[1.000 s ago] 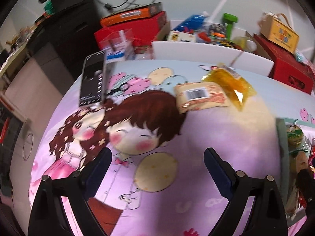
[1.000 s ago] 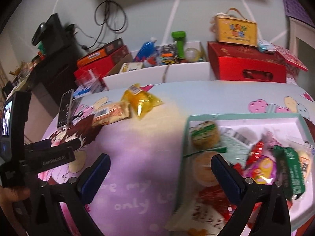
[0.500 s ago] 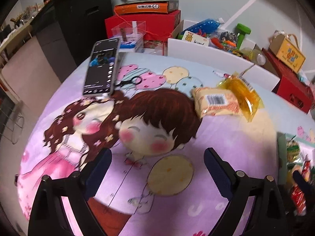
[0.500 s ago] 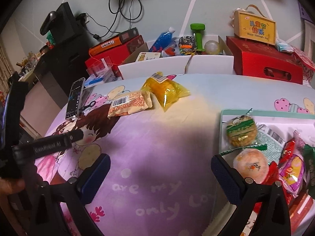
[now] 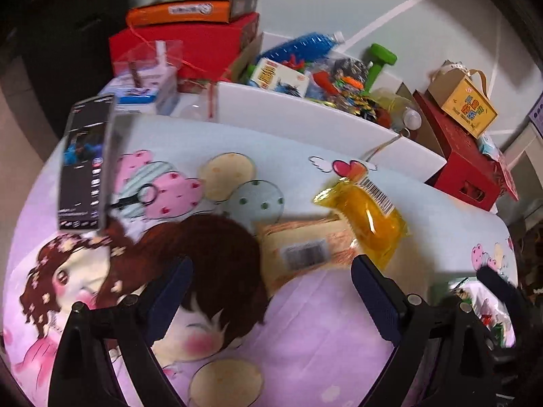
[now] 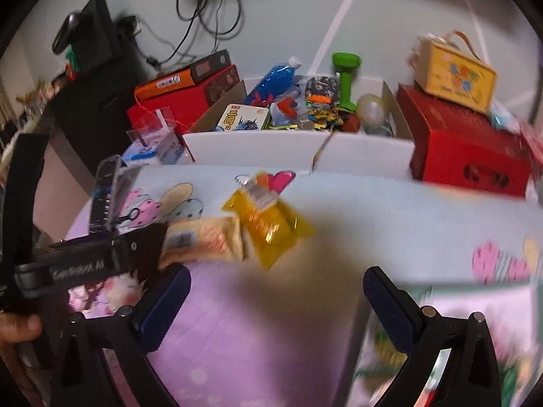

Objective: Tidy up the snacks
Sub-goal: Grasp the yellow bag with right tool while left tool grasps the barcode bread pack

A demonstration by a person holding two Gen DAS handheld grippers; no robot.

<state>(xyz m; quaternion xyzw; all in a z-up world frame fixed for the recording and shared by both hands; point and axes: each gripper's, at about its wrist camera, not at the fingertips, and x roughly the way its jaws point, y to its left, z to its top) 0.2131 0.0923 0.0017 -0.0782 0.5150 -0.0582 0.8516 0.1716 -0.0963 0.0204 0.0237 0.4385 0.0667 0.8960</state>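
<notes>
Stood propped at the cloth's far left: a phone [image 5: 86,166], tilted. Lay flat underneath: a cartoon-girl tablecloth [image 5: 305,332]. Sat behind the table: a white toy-filled box [image 6: 295,146], a green dumbbell [image 6: 346,74], red boxes [image 6: 468,142], a yellow handled case [image 6: 454,74].

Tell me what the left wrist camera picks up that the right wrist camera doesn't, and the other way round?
Only the left wrist view shows the cartoon girl's face printed on the tablecloth, plus the left gripper with its jaws open and empty. Only the right wrist view shows a black monitor with dangling cables at the back, a bare hand at the lower left, and the right gripper, also open. Both show the yellow snack bag, the beige barcoded packet beside it, the propped phone, the green dumbbell and the red box.
</notes>
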